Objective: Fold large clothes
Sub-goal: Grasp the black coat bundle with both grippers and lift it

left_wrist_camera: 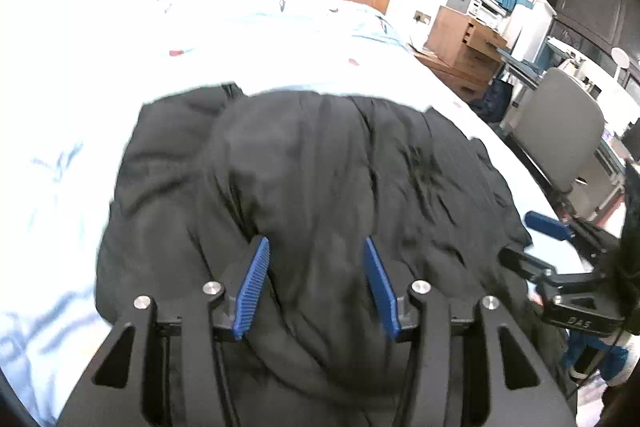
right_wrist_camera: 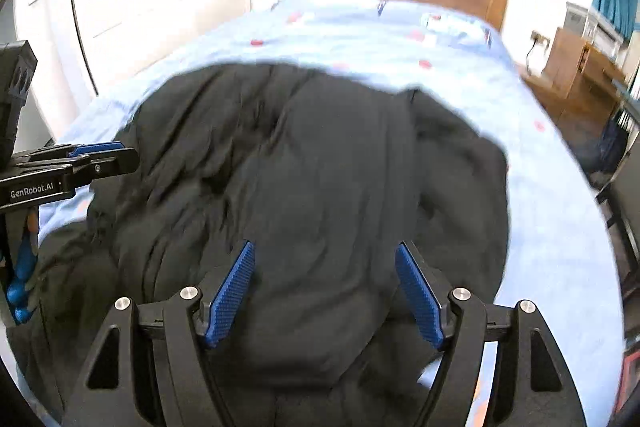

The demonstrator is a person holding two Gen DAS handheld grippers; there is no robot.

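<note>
The left gripper [left_wrist_camera: 316,287] is seen from its own camera with its two blue ribbed fingers [left_wrist_camera: 253,289] spread well apart, the jaws held wide. The fingers are pointed forward and slightly downward. The right gripper [right_wrist_camera: 326,293] is shown the same way in its own view, its blue pads [right_wrist_camera: 420,301] parted widely, a little wider than the left pair. Nothing is clamped between either pair. From the left camera, the right gripper [left_wrist_camera: 532,243] is seen at the right edge, lying level and pointing leftward. From the right camera, the left gripper [right_wrist_camera: 104,157] is seen at the left edge, pointing rightward.
</note>
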